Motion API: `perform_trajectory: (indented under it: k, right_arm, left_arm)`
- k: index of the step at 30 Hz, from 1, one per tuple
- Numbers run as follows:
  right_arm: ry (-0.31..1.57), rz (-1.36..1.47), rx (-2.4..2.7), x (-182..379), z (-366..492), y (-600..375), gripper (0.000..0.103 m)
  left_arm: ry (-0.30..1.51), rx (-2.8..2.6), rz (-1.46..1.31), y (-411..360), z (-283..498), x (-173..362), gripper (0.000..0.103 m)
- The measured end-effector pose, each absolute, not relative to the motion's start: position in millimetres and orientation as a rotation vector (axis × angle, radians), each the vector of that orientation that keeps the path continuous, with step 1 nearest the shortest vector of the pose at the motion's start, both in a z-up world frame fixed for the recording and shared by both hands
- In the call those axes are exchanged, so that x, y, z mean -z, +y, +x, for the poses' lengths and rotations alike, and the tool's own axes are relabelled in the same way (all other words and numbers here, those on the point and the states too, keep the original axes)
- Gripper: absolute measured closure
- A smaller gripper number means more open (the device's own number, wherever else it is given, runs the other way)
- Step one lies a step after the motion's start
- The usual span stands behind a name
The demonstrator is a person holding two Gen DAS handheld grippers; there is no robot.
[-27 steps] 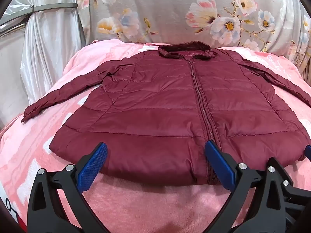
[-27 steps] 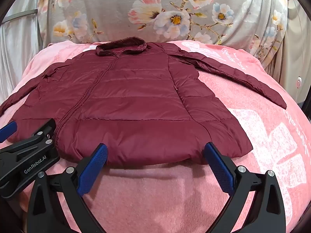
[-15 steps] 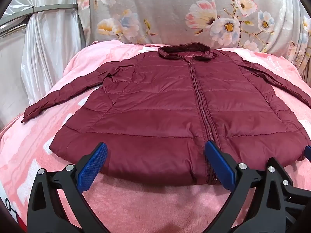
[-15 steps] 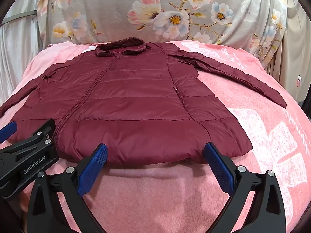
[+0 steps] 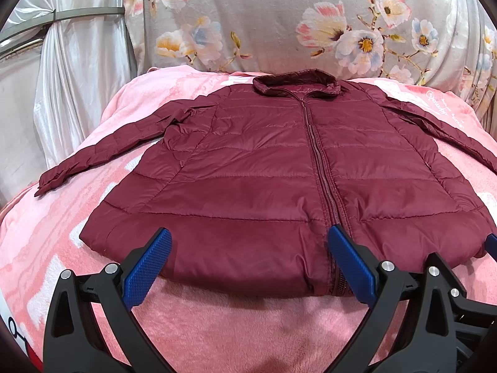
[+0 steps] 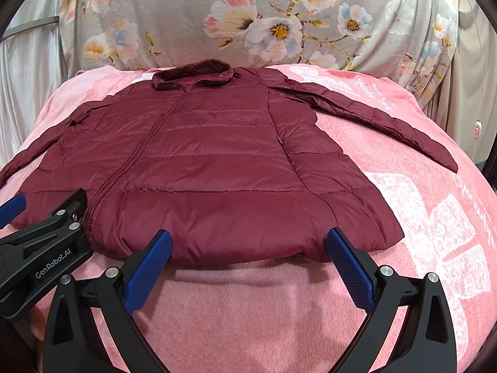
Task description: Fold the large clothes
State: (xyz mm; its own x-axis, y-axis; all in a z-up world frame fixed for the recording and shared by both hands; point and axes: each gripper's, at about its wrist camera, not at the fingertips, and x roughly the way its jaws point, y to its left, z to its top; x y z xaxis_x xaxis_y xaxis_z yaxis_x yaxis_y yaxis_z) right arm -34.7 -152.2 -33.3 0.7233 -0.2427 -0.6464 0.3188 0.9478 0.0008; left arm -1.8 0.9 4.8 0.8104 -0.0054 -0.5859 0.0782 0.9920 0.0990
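Note:
A dark red quilted jacket lies flat and zipped on a pink blanket, collar far, hem near, both sleeves spread out; it also shows in the right wrist view. My left gripper is open and empty, just in front of the hem left of the zip. My right gripper is open and empty, just in front of the hem's right half. The left gripper's body shows at the lower left of the right wrist view.
The pink blanket covers a rounded bed. A grey floral cloth hangs behind it. White curtains stand at the left. A pale wall with a small switch is at the right.
Both grippers have edged very slightly; the jacket lies as before.

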Motion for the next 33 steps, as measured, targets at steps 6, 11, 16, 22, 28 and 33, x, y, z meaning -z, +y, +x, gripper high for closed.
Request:
perform_trajectory:
  k: [6,11,16,22,28,33]
  right_arm:
    - [0.697,0.115,0.311,34.1,-34.8,-152.1,0.005]
    - [0.698,0.115,0.311,34.7,-34.8,-152.2,0.005]
    - [0.699,0.114,0.311,35.3,-34.8,-152.0,0.005]
    - [0.699,0.114,0.311,36.0,-34.7,-151.8,0.005]
    - [0.699,0.114,0.311,36.6,-34.9,-151.6,0.005]
    - [0.700,0.114,0.311,37.2,-35.0,-151.6,0.005]
  left_arm:
    - [0.623,0.044,0.121,0.9,-2.0,-5.2,0.005]
    - [0.623,0.045,0.120,1.1,-2.1,-4.8,0.005]
    - [0.622,0.044,0.120,1.1,-2.3,-5.2,0.005]
    - [0.621,0.045,0.120,1.1,-2.3,-4.4,0.005]
    - [0.620,0.044,0.120,1.1,-2.4,-4.5,0.005]
    - [0.619,0.044,0.120,1.1,-2.6,-4.6,0.005]
